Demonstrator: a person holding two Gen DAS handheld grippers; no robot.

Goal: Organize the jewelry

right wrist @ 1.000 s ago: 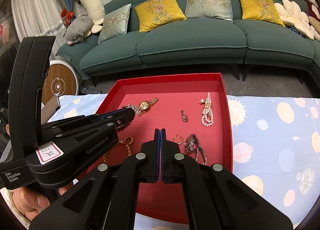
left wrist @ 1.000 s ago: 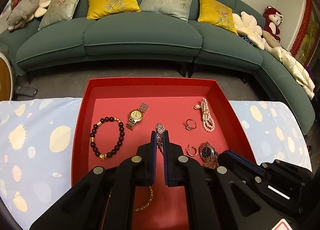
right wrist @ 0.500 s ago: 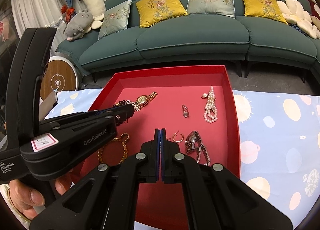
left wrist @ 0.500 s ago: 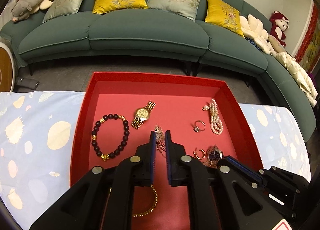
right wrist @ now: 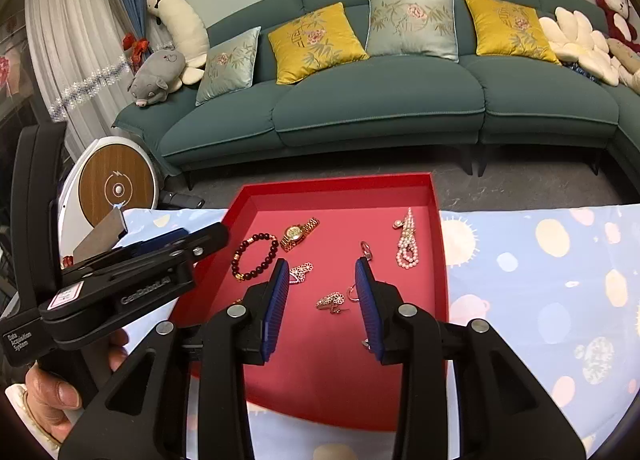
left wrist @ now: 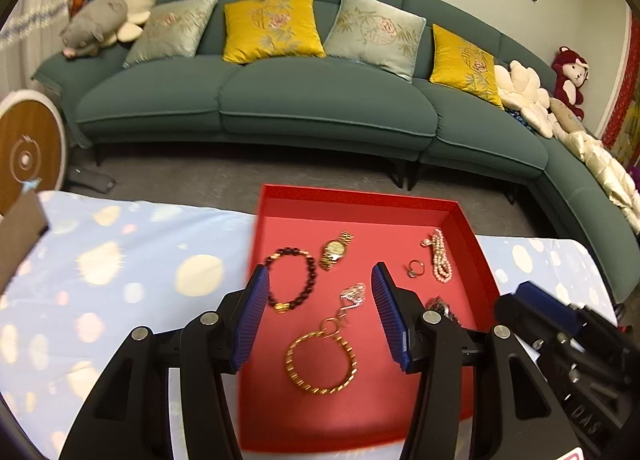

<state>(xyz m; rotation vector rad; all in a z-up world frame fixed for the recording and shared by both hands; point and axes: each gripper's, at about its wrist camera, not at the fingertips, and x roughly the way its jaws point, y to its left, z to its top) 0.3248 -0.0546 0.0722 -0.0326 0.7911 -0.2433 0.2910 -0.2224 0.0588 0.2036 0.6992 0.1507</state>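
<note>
Both tongs opening, gripping nothing: left tongs [left wrist: 320, 316] hovering over gold chain bracelet [left wrist: 321, 360] — possibly snagging the seemingly linked silver charm [left wrist: 353, 294].

Red tray [left wrist: 476, 256], gold watch [left wrist: 335, 249], dark bead bracelet [left wrist: 292, 278], gold chain [left wrist: 320, 360], pearls [left wrist: 440, 258] lying apart

Tray [left wrist: 484, 256] sits on the cloth-covered table [left wrist: 120, 260], sofa [left wrist: 320, 100] behind it. Inside the tray – beaded bracelet [left wrist: 292, 280] far left, watch [left wrist: 336, 254] just right of it, pearl strand [left wrist: 440, 256] by the right wall with a ring [left wrist: 415, 268] beside it. Chain bracelet [left wrist: 320, 360] lies nearest the front – a flower brooch [left wrist: 354, 294] just behind it.
</note>
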